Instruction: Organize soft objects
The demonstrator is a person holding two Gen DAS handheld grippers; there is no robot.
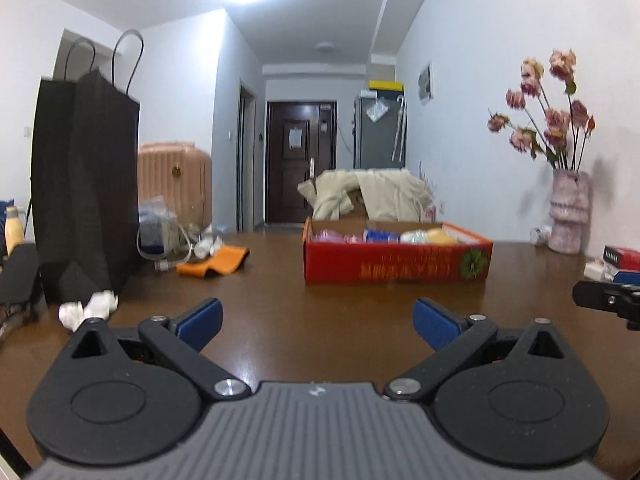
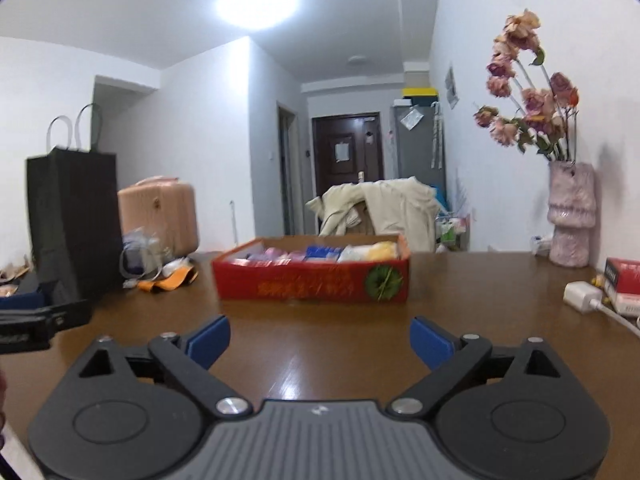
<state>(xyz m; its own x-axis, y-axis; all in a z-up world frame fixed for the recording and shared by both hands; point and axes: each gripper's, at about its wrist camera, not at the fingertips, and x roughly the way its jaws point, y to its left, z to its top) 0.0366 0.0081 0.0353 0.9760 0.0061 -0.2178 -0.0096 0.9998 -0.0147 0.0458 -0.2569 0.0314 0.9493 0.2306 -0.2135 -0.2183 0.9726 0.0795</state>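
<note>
Each gripper, the left gripper (image 1: 318, 322) and the right gripper (image 2: 319, 340), has a ribbed grey body with a small pale logo, flanked by two round black housings with triangular cut-outs. Black link arms, pinned with silver screws, carry flat blue pads (image 1: 199, 322) at the fingertips.

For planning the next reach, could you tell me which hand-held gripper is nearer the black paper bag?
Left. The left hand-held gripper has the black paper bag close on its left; the right hand-held gripper sits farther right.
</note>
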